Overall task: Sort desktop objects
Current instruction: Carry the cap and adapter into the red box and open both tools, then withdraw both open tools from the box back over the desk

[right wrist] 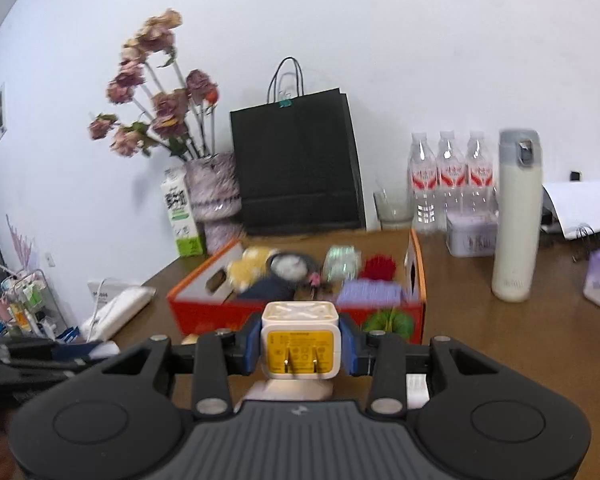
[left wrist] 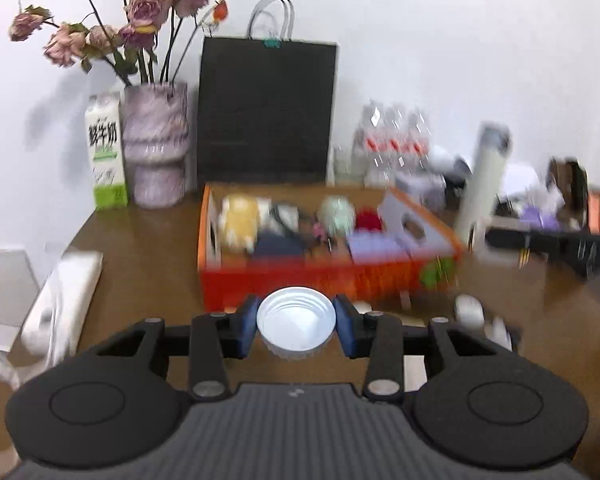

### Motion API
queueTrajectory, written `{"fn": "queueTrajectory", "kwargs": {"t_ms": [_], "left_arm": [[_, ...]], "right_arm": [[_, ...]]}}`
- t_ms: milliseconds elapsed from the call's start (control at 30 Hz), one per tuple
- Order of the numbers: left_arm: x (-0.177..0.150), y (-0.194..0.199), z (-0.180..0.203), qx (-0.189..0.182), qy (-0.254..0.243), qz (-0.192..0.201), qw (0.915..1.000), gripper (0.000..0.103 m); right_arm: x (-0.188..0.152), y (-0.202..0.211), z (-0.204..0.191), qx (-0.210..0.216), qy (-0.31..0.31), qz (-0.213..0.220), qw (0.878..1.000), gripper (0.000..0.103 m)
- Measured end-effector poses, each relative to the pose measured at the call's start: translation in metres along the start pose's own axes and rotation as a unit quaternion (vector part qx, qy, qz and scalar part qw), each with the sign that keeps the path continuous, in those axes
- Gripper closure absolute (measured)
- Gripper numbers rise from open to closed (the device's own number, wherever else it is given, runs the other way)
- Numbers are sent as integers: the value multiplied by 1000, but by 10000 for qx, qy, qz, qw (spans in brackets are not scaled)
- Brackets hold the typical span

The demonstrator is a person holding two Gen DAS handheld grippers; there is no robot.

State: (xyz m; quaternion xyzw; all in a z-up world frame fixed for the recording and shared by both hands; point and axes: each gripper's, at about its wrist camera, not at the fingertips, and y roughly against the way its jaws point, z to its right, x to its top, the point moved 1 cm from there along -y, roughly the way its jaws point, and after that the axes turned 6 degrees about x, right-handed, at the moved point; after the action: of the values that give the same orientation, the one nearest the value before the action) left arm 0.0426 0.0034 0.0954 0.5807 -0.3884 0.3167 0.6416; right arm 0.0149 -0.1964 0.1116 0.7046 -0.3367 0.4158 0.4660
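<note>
My left gripper is shut on a white screw lid, its open side towards the camera, held just before the orange box. My right gripper is shut on a white charger plug with a yellow label and two prongs, held in front of the same orange box. The box holds several small items: a yellow plush, a dark pouch, a mint ball, a red pompom, a purple pack.
On the brown desk stand a black paper bag, a vase of dried roses, a milk carton, water bottles, a white thermos, a purple tin and a glass. A white power strip lies left.
</note>
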Motion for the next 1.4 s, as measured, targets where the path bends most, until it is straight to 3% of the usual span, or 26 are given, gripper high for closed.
{"fn": "queueTrajectory", "kwargs": {"t_ms": [100,233,333,433,500,567,633,833,900,967,1033,1067,1233,1333,1400], "left_arm": [[50,-55,6,-442,2,-305,9986,62],[76,-154,43,-788,-116,-1232,9892,62],[66,-205,72,-402,-593,-1601,9845,61],[54,-218,74,-219,-625,-1631,9844,46],[51,-212,66,-311,-501,-1480,9872,16],[46,-206,59,-179,-473,-1387,9890,17],[41,-208,55,-136,-376,-1617,9860,29],[34,-201,48,56,195,-1541,9879,27],[35,-184,46,250,240,-1322,9906,23],[32,-148,46,442,364,-856,9947,19],[23,-102,46,394,535,-396,9970,7],[16,-82,45,333,619,-244,9972,0],[-49,-8,27,-29,790,-176,9967,0],[-89,14,19,32,508,-312,9982,0],[-114,23,16,275,400,-366,9982,0]], "right_arm": [[34,-51,15,-175,104,-268,9994,65],[59,-144,44,-432,-55,-1033,9937,65],[59,-205,65,-800,-117,-1581,9841,65],[55,-247,84,-767,-274,-1983,9767,65],[52,-252,87,-635,-275,-1943,9785,57],[49,-240,86,-717,-184,-1645,9836,48],[47,-228,83,-812,47,-1369,9872,39],[37,-226,74,-1284,889,-1252,9798,41],[41,-210,72,-1300,816,-1176,9811,41],[45,-179,66,-1138,711,-1018,9857,38],[43,-141,57,-1012,652,-873,9889,25],[39,-124,51,-955,640,-801,9901,23],[-4,-42,23,-669,380,-775,9940,17],[-38,-4,13,-300,49,-689,9972,17],[-65,14,2,-145,-37,-668,9977,17]]}}
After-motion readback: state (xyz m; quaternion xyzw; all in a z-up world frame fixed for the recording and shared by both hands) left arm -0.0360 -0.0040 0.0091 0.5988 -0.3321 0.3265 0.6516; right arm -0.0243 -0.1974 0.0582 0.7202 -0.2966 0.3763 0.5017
